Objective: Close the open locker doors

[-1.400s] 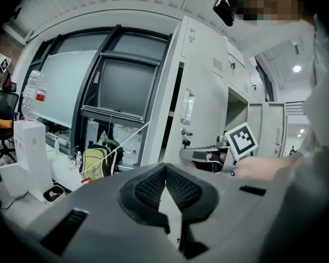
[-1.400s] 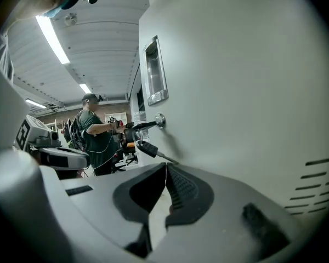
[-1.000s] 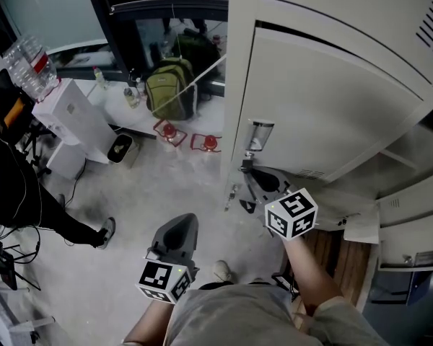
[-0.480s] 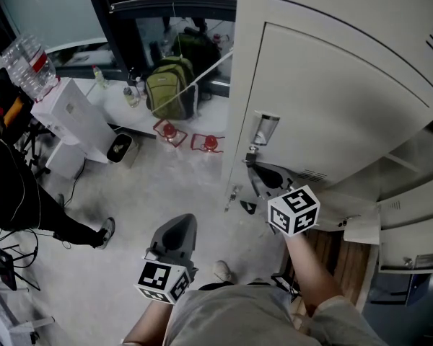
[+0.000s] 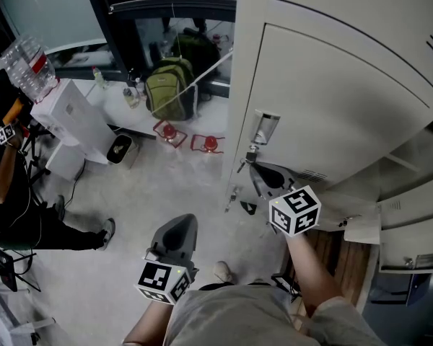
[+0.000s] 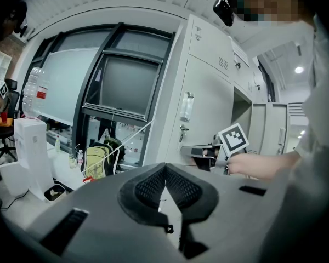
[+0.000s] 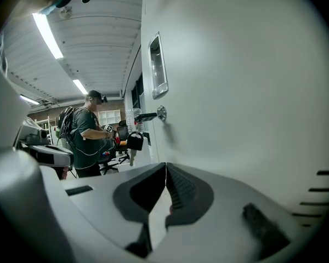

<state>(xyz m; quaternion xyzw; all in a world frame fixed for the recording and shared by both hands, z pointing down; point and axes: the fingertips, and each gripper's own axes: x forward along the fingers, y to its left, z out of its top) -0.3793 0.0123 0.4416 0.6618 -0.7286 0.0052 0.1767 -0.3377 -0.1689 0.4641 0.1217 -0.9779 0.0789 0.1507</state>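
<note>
An open beige locker door [image 5: 332, 99] swings out from the locker bank, with a label holder [image 5: 263, 130] and a keyed lock [image 5: 247, 161] near its free edge. My right gripper [image 5: 263, 179] is shut with nothing in it, and its tip is right at the door's face just below the lock. In the right gripper view the door [image 7: 241, 92] fills the right side, close beside the right gripper [image 7: 165, 171], and keys hang from the lock [image 7: 156, 114]. My left gripper [image 5: 177, 236] hangs shut in the air, lower left, away from the door. The left gripper [image 6: 164, 179] looks toward the door [image 6: 205, 108].
A green backpack [image 5: 171, 86], a white box [image 5: 72, 117] and red objects [image 5: 202, 143] lie on the floor to the left. A person [image 5: 14, 200] stands at the far left. Lower locker compartments [image 5: 411, 222] and a paper sheet [image 5: 361, 229] are at the right.
The door and my right gripper have shifted slightly to the right since a second ago. In the last half second they hardly moved. The person at far left shifted.
</note>
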